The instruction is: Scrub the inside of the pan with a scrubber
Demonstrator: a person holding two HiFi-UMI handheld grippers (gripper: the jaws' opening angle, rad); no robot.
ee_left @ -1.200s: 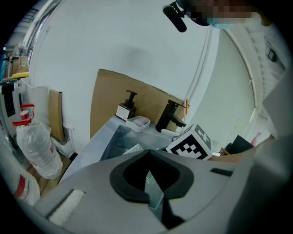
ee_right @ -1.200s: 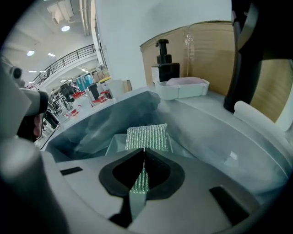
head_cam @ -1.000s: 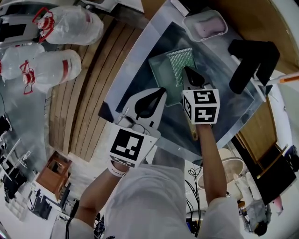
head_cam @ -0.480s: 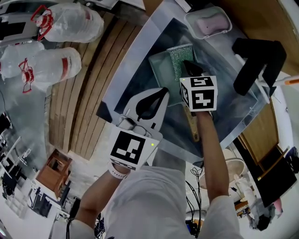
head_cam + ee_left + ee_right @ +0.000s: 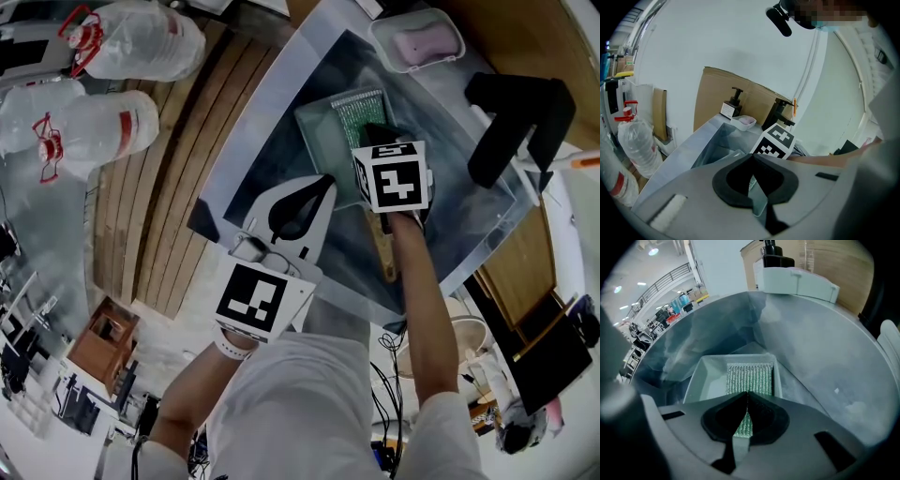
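Observation:
A pale green rectangular pan (image 5: 322,142) with a wooden handle (image 5: 384,255) lies in the steel sink (image 5: 281,103). A green mesh scrubber (image 5: 357,112) lies flat along the pan's right side. My right gripper (image 5: 377,133) is over the scrubber's near end, jaws shut on it. In the right gripper view the scrubber (image 5: 750,378) runs from the pan floor (image 5: 708,377) back under the closed tips (image 5: 747,394). My left gripper (image 5: 322,184) sits at the pan's near left corner, jaws shut, with pan rim showing between them (image 5: 752,158).
A soap dish (image 5: 417,42) holding a pink bar stands on the sink's far corner, next to a pump bottle (image 5: 776,256). A black faucet (image 5: 516,108) rises at the right. Large plastic water bottles (image 5: 112,122) lie on the wooden floor slats to the left.
My right gripper has moved forward over the scrubber, covering more of it. The left gripper has held its place at the pan's corner.

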